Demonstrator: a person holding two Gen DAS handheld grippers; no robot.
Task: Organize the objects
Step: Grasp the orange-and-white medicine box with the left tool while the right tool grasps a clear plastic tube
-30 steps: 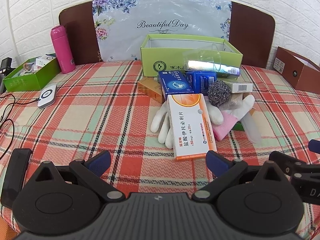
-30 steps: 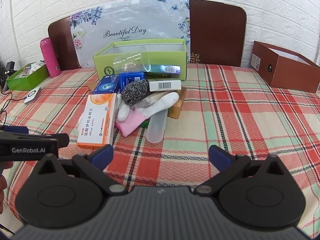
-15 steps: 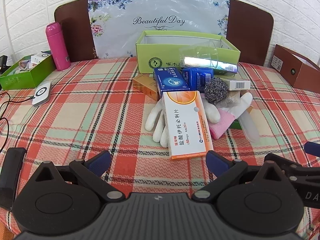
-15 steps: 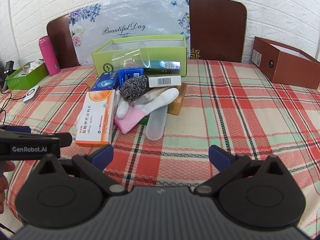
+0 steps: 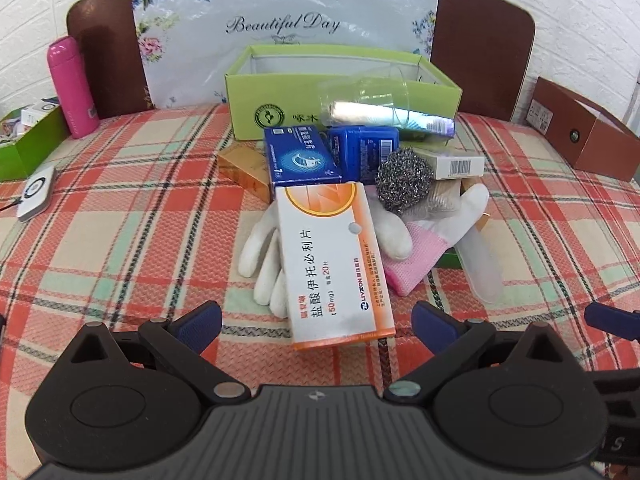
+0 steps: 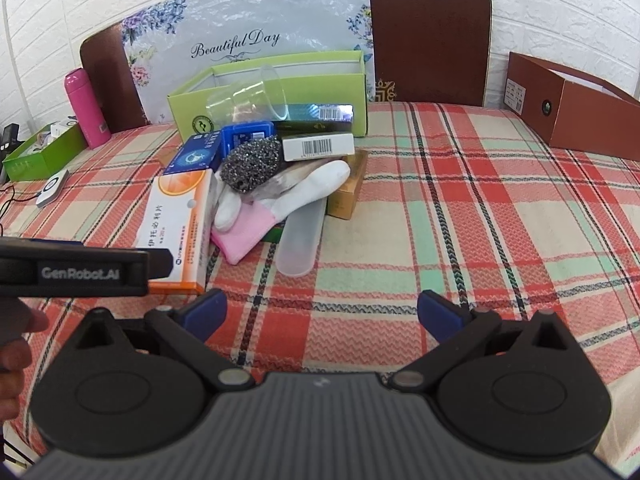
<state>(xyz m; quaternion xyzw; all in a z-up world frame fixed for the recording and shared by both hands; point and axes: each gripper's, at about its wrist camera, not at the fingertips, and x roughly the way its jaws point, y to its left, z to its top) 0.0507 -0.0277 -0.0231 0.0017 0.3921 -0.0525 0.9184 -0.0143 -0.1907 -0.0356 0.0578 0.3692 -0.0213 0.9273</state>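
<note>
Both grippers, left gripper (image 5: pixel 316 322) and right gripper (image 6: pixel 322 312), hover with jaws spread wide; at twelve o'clock, an orange-and-white "LIVZON" 50mg medicine box (image 5: pixel 332 264) fronts a "Beautiful Day" board (image 5: pixel 284 24).

Bright even light, soft shadows; fisheye-bent edges, dark corners.

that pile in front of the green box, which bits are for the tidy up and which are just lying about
For the job: orange-and-white medicine box, blue box, steel scourer, white glove, clear cup, open green box.

Lying about: pink flask, brown box, small white device.
</note>
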